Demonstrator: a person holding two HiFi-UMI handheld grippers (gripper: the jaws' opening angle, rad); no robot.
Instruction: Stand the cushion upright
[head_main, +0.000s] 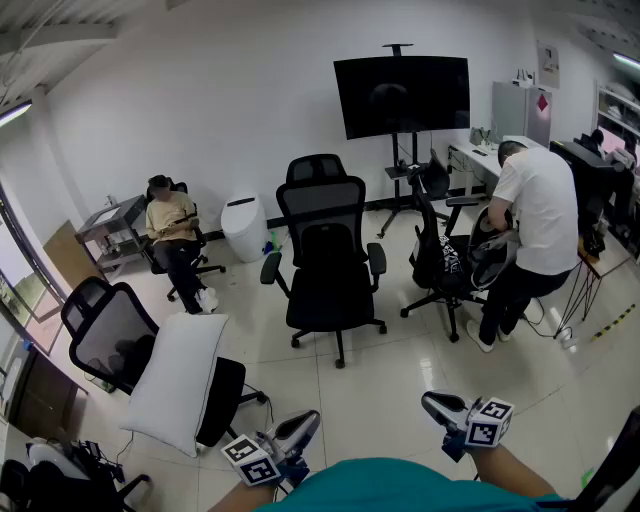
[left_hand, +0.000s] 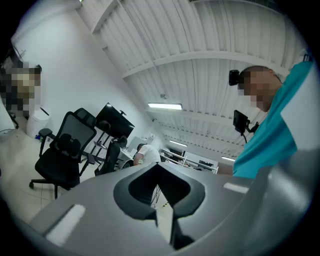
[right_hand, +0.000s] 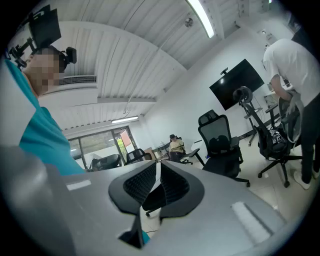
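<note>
Both claws are pressed together and empty, the left claw (head_main: 308, 420) and right claw (head_main: 432, 402), well apart from the white cushion (head_main: 175, 385) propped aslant on the black chair (head_main: 110, 340). I judge it light, soft and floppy, so I'd pinch its two top corners

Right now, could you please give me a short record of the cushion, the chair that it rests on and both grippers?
cushion: white, on end, tilted against the chair's backrest
mesh chair: black, at the lower left of the head view
left gripper: jaws together, nothing between them, clear of the cushion
right gripper: jaws together, nothing between them, far from the cushion
people: one seated person by the wall, one standing person bent over a chair
</note>
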